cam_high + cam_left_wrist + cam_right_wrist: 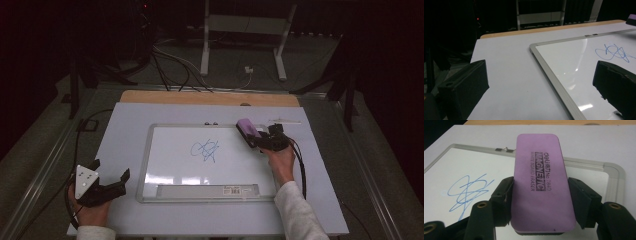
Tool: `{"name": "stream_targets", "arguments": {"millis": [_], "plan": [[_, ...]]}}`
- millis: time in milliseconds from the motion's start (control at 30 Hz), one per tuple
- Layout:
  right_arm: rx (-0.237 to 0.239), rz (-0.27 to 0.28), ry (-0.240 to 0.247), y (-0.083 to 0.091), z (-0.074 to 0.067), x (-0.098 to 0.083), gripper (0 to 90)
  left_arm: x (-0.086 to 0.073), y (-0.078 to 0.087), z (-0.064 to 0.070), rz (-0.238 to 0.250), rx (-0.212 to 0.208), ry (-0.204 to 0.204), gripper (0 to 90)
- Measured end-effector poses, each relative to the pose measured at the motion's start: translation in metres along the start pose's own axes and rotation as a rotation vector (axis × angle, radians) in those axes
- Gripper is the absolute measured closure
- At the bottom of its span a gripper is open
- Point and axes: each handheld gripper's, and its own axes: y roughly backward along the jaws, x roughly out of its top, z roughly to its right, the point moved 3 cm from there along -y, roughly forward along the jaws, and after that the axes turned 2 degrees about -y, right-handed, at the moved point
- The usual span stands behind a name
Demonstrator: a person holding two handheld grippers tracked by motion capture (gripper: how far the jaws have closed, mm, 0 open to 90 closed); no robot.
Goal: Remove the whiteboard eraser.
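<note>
A silver-framed whiteboard [150,165] lies on the white table, with a blue scribble [205,149] near its middle. My right gripper [256,140] is shut on a purple whiteboard eraser [247,129] over the board's top right corner. In the right gripper view the eraser [541,182] sits lengthwise between both black jaws, its printed face up, with the scribble [469,192] to its left. My left gripper [111,170] rests on the table left of the board, open with nothing between its fingers. In the left gripper view the jaws stand wide apart, and the scribble [614,53] is at the right.
The table [125,130] has a wooden strip [210,98] along its far edge. A label strip [209,190] runs along the board's near rail. Cables and a white stand [243,35] are on the dark floor beyond. Black cables trail from both grippers.
</note>
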Motion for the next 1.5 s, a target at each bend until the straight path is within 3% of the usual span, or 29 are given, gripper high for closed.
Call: {"name": "stream_targets", "arguments": {"millis": [800,1500], "plan": [[0.028,-0.022,0.136,-0.009,-0.036,-0.005,40.9,0.000,0.000,0.001,0.001,-0.001,-0.003,0.9],[0.032,-0.103,0.268,-0.027,-0.063,-0.021,40.7,-0.001,0.000,0.001,-0.004,-0.001,-0.008,0.9]]}}
